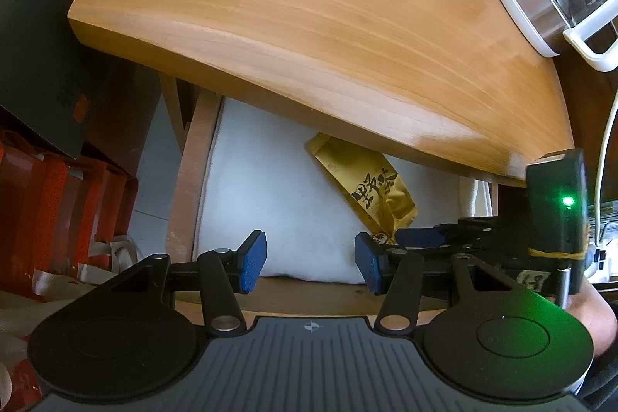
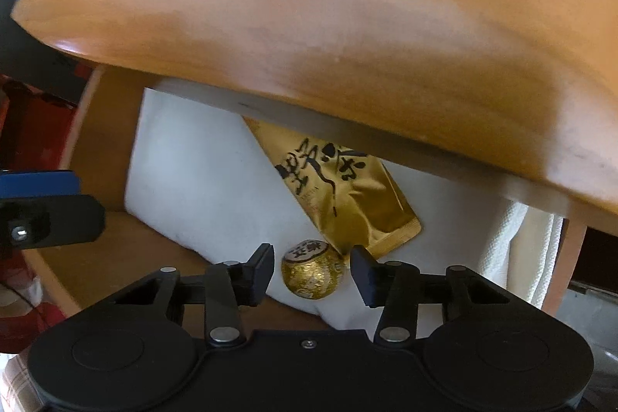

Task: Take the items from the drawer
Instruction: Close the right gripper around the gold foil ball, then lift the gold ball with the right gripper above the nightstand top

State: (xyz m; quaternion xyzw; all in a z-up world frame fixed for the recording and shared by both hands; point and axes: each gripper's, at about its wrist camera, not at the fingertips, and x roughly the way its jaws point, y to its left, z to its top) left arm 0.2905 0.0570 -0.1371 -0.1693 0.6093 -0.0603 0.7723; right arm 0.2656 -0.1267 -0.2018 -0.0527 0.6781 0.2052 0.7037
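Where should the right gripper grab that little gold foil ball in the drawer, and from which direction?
Grip the gold foil ball across its widest middle, coming straight down from above. It is round, so any lower or higher pinch may slip. It sits on the white cloth beside the gold packet, already between the fingers of the right gripper; the pads do not seem to touch it.

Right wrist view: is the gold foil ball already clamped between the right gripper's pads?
No. The gold foil ball sits between the right gripper fingers on the white cloth, with a gap showing on each side.
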